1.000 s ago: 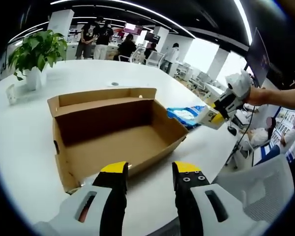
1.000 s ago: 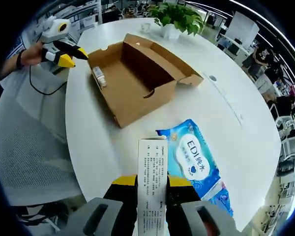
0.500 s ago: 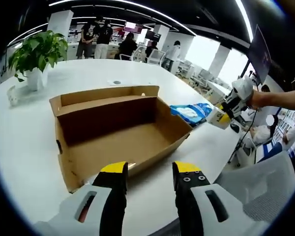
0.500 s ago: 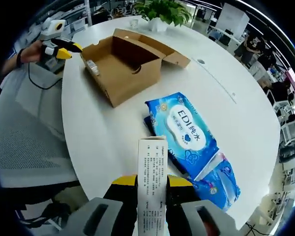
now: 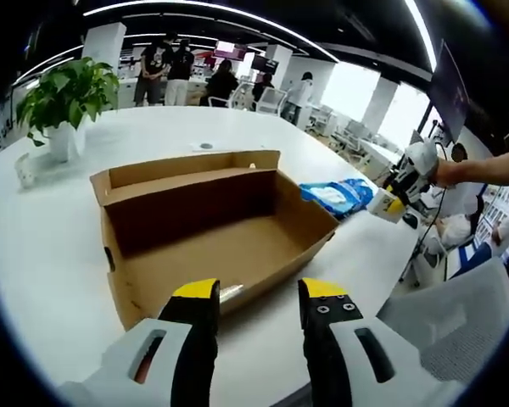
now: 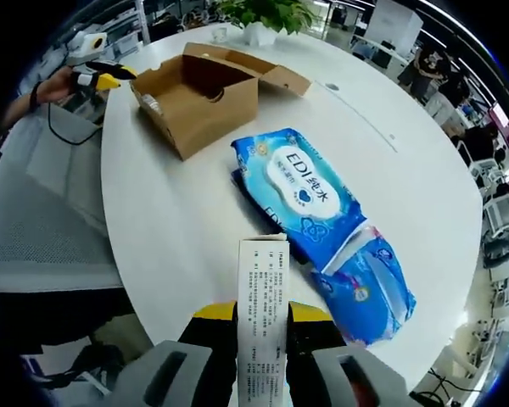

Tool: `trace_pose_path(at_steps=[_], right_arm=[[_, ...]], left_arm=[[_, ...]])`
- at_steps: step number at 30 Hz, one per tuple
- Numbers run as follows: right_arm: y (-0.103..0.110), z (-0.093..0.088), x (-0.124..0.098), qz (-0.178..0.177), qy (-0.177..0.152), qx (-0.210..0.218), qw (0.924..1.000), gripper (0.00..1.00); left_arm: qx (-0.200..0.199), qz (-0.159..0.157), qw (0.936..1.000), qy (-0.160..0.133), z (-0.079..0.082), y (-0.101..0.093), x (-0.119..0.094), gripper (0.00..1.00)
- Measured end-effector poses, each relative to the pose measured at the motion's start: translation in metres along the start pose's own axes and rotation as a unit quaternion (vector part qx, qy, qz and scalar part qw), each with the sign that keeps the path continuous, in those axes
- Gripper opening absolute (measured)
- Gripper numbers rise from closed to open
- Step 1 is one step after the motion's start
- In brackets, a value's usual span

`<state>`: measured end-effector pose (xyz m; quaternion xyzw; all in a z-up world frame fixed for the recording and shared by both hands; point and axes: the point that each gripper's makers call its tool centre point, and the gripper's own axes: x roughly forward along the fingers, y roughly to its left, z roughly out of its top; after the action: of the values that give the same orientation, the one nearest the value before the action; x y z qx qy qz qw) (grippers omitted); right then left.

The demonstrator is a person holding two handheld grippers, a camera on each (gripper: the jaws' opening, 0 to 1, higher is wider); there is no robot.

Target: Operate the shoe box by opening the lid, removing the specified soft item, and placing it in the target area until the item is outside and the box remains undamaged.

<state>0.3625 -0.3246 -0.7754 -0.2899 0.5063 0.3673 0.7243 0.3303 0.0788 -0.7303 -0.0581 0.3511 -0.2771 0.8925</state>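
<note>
Pulling the carton back from the box

Holding a tall white printed carton (image 6: 262, 314) upright, clamped tight between the right gripper (image 6: 262, 315) jaws at 6 o'clock of the right gripper view. Seen farther from the box (image 6: 195, 89) than half a second ago: box now small at 11 o'clock, wipes pack (image 6: 299, 191) fully in view at centre, a second blue pack (image 6: 369, 284) touching it at 4 o'clock. Left gripper (image 6: 102, 78) visible at 10 o'clock, just beside the box's near end, held by a hand.

From the left gripper view, left gripper (image 5: 259, 314) jaws standing apart with nothing between them, at 6 o'clock, just short of the box (image 5: 212, 229) wall. Box lying open, lid flap folded back at 12 o'clock, a small pale object against the inner near wall, too hidden to name. Wipes pack (image 5: 338, 195) at 3 o'clock beside the box's far corner, outside it. Right gripper (image 5: 390, 203) with its carton at 3 o'clock, a little farther right than before.

Resting on a round white table (image 5: 42, 254), glossy, a small round fitting near its middle. Potted plant (image 5: 64, 97) and a small glass at 10 o'clock. Open-plan office beyond: ceiling light strips, pillars, desks, several people standing and sitting, grey mesh chair (image 5: 441, 326) at 4 o'clock.
</note>
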Motion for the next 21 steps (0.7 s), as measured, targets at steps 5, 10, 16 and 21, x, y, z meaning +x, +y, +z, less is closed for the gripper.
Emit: trace_pose_path(at_steps=[5,10,16,21], right_arm=[[-0.009,-0.006,-0.004,-0.001,0.004,-0.004,1.0,0.17],[-0.022,-0.007,-0.009,-0.004,0.004,-0.007,1.0,0.17],[-0.041,-0.004,-0.014,-0.004,0.009,-0.022,0.9997,0.17],[-0.058,0.003,-0.019,-0.005,0.013,-0.042,0.999,0.17]], left_arm=[[-0.001,0.002,1.0,-0.002,0.0,-0.002,-0.002,0.38],[-0.002,0.008,1.0,0.001,-0.001,0.001,-0.003,0.38],[-0.004,0.016,0.9999,0.002,-0.002,0.005,-0.004,0.38],[-0.006,0.022,0.9997,0.0,-0.002,0.01,-0.005,0.38]])
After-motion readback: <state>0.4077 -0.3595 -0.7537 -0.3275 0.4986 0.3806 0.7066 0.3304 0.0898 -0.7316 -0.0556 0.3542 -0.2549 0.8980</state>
